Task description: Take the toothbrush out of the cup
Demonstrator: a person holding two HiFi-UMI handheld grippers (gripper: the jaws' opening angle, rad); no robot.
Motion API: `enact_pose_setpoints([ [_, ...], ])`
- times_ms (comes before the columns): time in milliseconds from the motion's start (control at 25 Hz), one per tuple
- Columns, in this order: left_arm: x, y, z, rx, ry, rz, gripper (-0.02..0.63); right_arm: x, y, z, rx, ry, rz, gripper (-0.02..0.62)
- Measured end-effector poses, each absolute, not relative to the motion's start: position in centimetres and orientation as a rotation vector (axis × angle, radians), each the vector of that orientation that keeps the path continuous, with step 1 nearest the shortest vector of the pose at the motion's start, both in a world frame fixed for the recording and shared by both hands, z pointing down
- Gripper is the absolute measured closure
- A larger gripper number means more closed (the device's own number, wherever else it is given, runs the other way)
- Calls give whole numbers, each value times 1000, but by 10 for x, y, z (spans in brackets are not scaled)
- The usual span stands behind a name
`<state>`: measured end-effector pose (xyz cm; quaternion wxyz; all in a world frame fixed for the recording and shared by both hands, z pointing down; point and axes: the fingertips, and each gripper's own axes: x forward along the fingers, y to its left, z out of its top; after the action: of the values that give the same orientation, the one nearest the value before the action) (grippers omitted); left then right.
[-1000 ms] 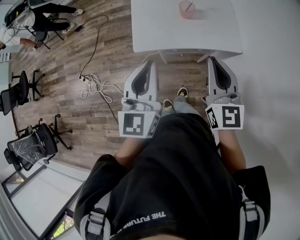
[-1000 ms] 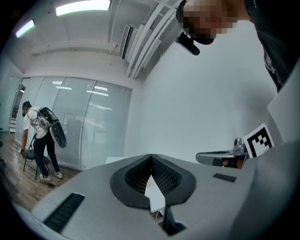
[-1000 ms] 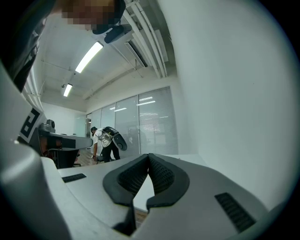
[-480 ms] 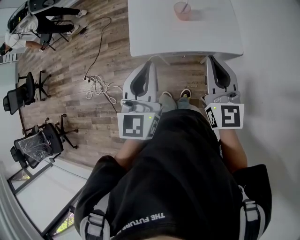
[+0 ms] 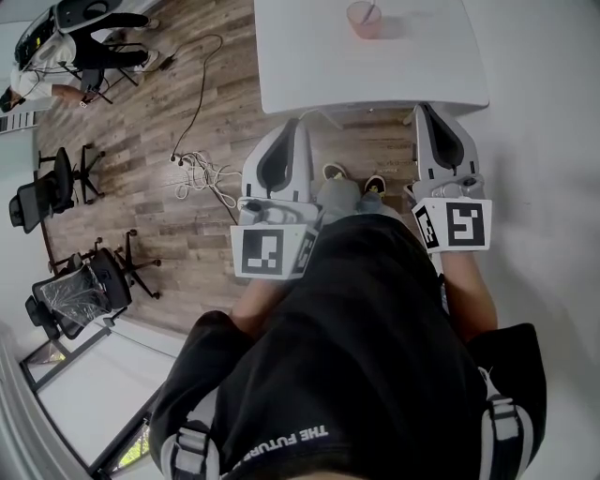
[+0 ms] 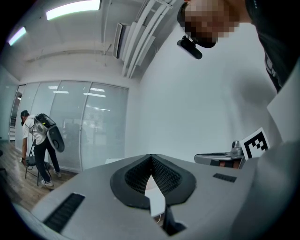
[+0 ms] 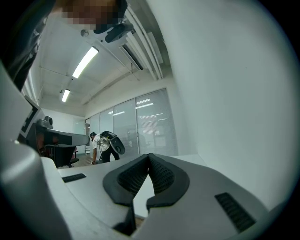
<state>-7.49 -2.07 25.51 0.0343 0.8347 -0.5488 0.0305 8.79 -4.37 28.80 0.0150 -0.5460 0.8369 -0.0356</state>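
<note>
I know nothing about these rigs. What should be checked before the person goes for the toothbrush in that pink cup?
1. Pink translucent cup upright on the white table: ok.
2. Thin toothbrush standing in the cup: ok.
3. Left gripper empty: ok, jaws together on nothing.
4. Right gripper open for the grab: not ok, jaws together.
5. Grippers near the cup: not ok, both are at the table's near edge and the cup is farther across.
6. Which end of the toothbrush sticks up: cannot tell.
</note>
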Motion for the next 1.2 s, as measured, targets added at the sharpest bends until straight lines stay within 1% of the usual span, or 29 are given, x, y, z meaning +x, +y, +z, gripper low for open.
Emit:
enact_pose_setpoints([
  [560,-145,-88,278,2480,-1714,51,588,20,-116,302,-1679,2675,-111,580],
  [720,-175,-111,272,2463,-1736,26,588,-7,-144,293,-1676,2693,-87,579],
  [920,-209,-131,294,2442,-1750,5,588,-40,-166,310,-1663,2724,-56,578],
  [1200,-226,-144,316,2482,-1721,-22,588,-60,-172,327,-1695,2737,-23,579],
])
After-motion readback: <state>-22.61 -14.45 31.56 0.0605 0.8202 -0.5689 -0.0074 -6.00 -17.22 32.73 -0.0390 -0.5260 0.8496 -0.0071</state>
